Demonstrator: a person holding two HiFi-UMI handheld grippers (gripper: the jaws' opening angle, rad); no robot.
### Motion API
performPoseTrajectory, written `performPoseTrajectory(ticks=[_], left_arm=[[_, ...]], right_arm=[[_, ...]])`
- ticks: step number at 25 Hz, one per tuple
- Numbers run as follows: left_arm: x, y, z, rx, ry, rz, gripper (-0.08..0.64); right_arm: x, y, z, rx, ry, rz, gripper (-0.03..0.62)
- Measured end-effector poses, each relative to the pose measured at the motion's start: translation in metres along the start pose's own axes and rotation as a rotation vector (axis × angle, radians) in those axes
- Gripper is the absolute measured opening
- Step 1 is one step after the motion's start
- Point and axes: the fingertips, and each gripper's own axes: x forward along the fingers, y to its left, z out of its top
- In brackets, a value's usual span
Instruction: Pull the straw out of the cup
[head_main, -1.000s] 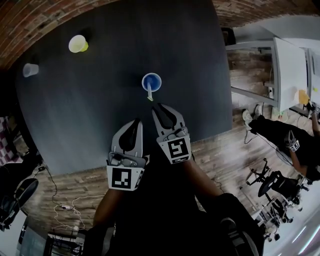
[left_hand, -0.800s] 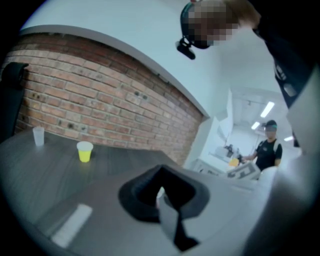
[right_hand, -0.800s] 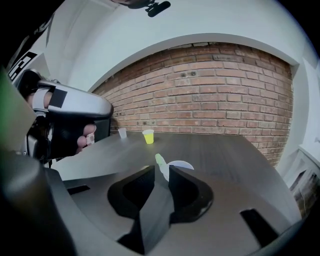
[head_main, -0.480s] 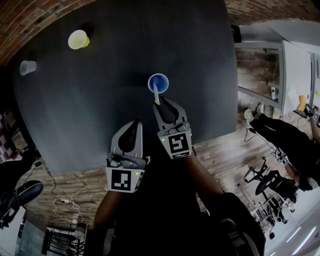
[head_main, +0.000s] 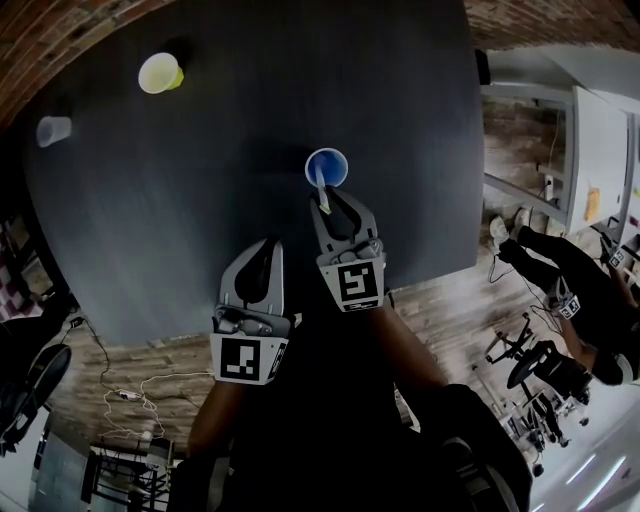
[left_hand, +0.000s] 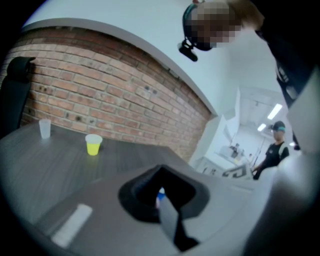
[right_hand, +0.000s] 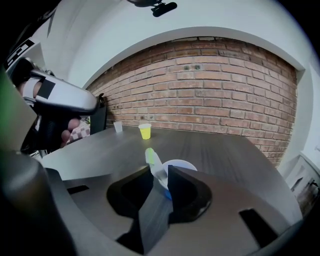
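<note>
Right gripper (right_hand: 159, 176): jaws narrowed onto the straw (right_hand: 152, 159), gripping it below its green tip. The straw leans out of the blue cup (right_hand: 182, 164), which stands on the table (right_hand: 230, 150) just beyond the jaw tips.

Left gripper (left_hand: 161, 171): jaws together, nothing held. It hangs beside the right gripper and further back from the cup.

Yellow cup (right_hand: 145, 131) and clear cup (right_hand: 118, 126): upright, apart from each other, well beyond both grippers and to their left.
</note>
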Motion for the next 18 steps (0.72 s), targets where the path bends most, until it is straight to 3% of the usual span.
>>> performPoseTrajectory(ticks=[18], left_arm=[[-0.0101,0.0037,0.0002,-0.008,-0.013,0.001,0.003]], right_arm=[[0.0062,-0.0048,0.0027,-0.012,-0.009,-0.044,0.063]])
